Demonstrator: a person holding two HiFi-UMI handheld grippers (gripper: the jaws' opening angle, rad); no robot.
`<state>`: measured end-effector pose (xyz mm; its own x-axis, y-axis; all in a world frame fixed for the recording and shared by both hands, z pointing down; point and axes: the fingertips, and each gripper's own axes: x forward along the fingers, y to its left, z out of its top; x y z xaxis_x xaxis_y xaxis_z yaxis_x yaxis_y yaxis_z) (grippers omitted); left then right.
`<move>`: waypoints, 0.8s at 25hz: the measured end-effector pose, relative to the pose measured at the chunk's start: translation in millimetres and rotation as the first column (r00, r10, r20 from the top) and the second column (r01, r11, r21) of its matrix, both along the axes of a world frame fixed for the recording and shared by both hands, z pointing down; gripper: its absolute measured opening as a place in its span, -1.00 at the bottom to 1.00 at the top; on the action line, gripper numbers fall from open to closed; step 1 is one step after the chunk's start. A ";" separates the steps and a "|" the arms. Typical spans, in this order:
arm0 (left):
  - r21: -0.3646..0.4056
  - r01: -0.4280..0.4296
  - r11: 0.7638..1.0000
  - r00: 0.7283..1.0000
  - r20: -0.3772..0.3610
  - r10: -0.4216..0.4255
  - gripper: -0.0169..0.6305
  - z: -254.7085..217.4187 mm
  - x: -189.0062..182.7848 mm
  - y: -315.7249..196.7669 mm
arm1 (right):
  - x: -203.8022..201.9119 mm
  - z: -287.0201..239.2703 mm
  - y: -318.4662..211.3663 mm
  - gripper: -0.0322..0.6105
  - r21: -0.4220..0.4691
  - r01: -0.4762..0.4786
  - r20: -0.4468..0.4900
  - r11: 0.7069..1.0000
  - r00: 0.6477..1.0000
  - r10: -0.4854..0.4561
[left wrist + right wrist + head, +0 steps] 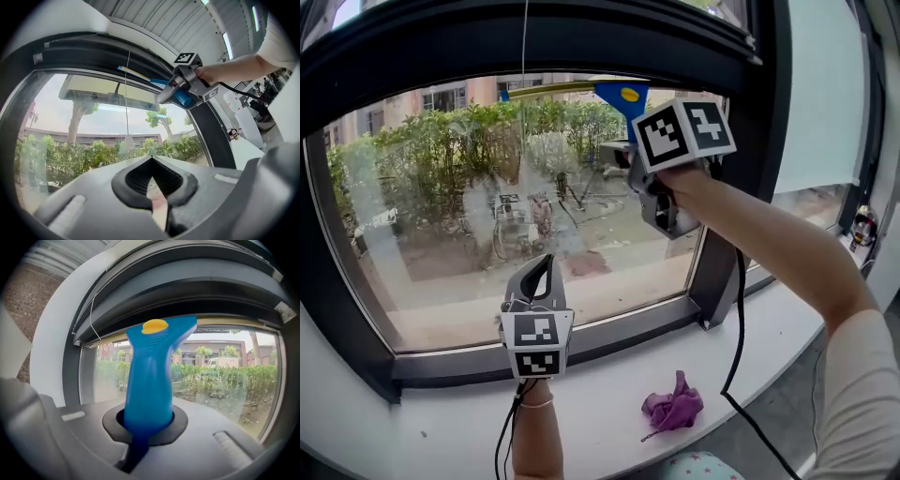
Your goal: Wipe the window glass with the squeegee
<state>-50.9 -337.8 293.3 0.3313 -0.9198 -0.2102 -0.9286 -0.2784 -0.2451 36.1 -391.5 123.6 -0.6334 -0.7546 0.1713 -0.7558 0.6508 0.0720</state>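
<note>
The squeegee has a blue handle (623,97) with a yellow button and a thin yellowish blade (548,89) lying along the top edge of the window glass (441,216). My right gripper (630,155) is raised high and shut on the handle (151,380), which stands up between its jaws (147,420). The left gripper view shows that gripper and the squeegee (176,93) against the upper frame. My left gripper (541,267) hovers low before the glass, above the sill, pointing up, shut and holding nothing (152,166).
A black window frame (731,187) surrounds the glass. A crumpled purple cloth (673,408) lies on the white sill (600,412). A thin blind cord (523,56) hangs in front of the glass. A small bottle (862,225) stands at the far right.
</note>
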 end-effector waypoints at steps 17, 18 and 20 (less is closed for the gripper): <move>-0.054 -0.055 0.997 0.998 0.040 0.057 -0.94 36.5 26.2 -31.5 | -2.3 -0.7 -7.5 -0.82 -0.033 0.015 0.005 0.999 1.000 -0.015; -0.059 -0.057 0.997 0.998 0.031 0.059 -0.94 37.4 25.6 -32.4 | -1.1 1.6 -7.4 -0.82 -0.039 0.017 0.005 0.999 1.000 -0.017; -0.066 -0.066 0.996 0.998 0.019 0.068 -0.94 39.6 24.7 -33.3 | 0.7 8.0 -8.5 -0.82 -0.050 0.028 0.006 0.998 1.000 -0.027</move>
